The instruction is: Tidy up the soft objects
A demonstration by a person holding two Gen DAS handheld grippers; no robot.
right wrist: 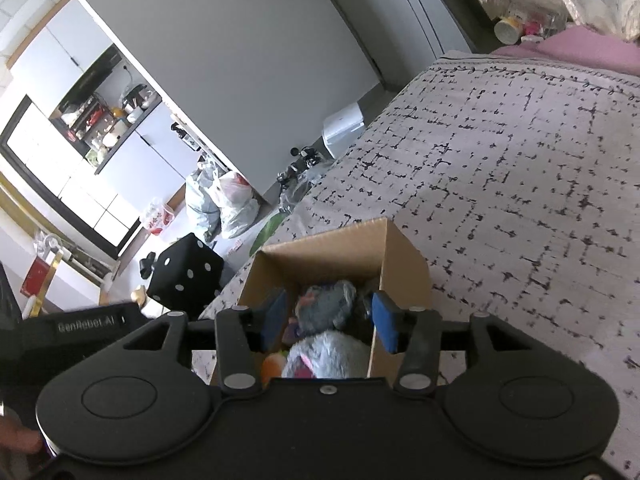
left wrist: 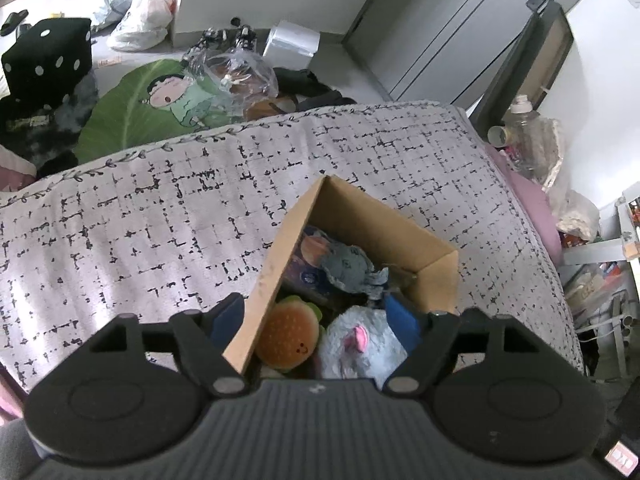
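Observation:
An open cardboard box [left wrist: 400, 236] stands on the patterned bed cover [left wrist: 160, 208]. Inside lie a burger plush [left wrist: 286, 338], a pale fluffy plush with a pink ear [left wrist: 360, 344], a grey-blue plush [left wrist: 348, 268] and a printed soft pack [left wrist: 308, 264]. My left gripper [left wrist: 316, 318] is open just above the box, its jaws straddling the box's left wall and the two near toys. In the right wrist view the same box [right wrist: 328, 256] sits ahead. My right gripper [right wrist: 330, 318] is open over it, with the grey-blue plush [right wrist: 328, 304] and pale plush [right wrist: 328, 354] between its pads, untouched.
Beyond the bed's far edge lie a green leaf cushion [left wrist: 132, 108], a black dice cushion [left wrist: 48, 56], a clear plastic bag [left wrist: 236, 76] and white bags [left wrist: 144, 20]. Bottles and cups [left wrist: 524, 128] crowd the bed's right corner. The left gripper's body [right wrist: 80, 328] shows at the right view's left edge.

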